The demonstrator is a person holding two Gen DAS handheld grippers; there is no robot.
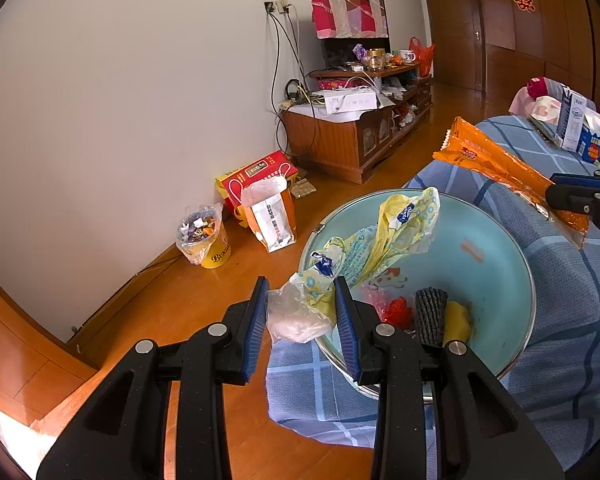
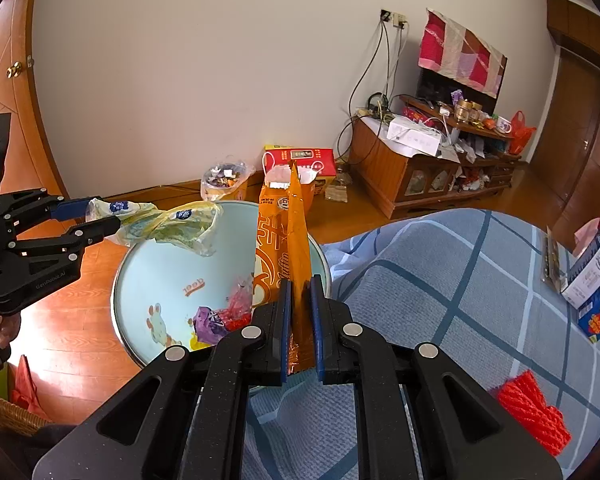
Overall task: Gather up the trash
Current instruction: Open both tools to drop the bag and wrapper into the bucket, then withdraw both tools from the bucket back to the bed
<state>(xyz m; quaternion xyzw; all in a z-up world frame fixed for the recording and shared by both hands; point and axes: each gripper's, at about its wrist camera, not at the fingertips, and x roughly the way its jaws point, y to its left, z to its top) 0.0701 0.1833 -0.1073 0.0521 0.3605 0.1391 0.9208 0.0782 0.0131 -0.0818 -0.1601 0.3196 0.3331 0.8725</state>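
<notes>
I'm mid-drop: left gripper [image 1: 302, 320] clenches the yellow plastic bag [image 1: 384, 240], right gripper [image 2: 300, 320] the orange snack wrapper [image 2: 286, 248]; next both release over the enamel basin [image 1: 496, 280] ahead

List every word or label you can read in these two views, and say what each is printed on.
"BUNDA", cut off: yellow bucket.
"GenRobot.AI": left gripper body.
"Muffin", partly covered: orange wrapper in right gripper.
Red box, milk carton, basin print: unreadable.

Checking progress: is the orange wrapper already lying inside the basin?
No, the right gripper holds the orange wrapper upright above the basin.
</notes>
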